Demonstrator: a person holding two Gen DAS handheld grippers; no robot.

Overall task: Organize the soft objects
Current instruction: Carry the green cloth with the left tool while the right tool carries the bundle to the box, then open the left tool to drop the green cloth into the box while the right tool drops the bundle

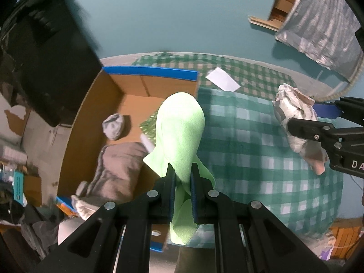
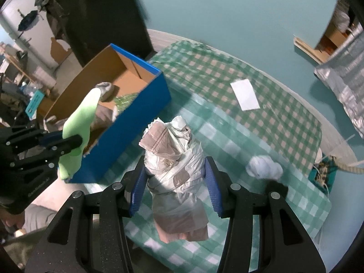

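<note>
Green cloth (image 1: 182,132) fills the left wrist view, pinched tight between the left gripper (image 1: 183,177) fingers and held up over the near edge of the cardboard box (image 1: 95,104). Inside that box sit a grey sock ball (image 1: 113,126) and a folded brown-grey garment (image 1: 118,166). Over on the right edge, the right gripper (image 1: 295,127) comes in clutching a white-and-tan bundle (image 1: 293,118).

Switching to the right wrist view: the right gripper (image 2: 176,182) fingers grip the white-and-tan bundle (image 2: 175,166), raised above the checked tablecloth (image 2: 284,118). A white wad (image 2: 265,167) lies on the cloth nearby, a white paper (image 2: 245,94) further back. Left gripper (image 2: 68,143) holds the green cloth (image 2: 79,122) beside the blue-sided cardboard box (image 2: 127,122).
</note>
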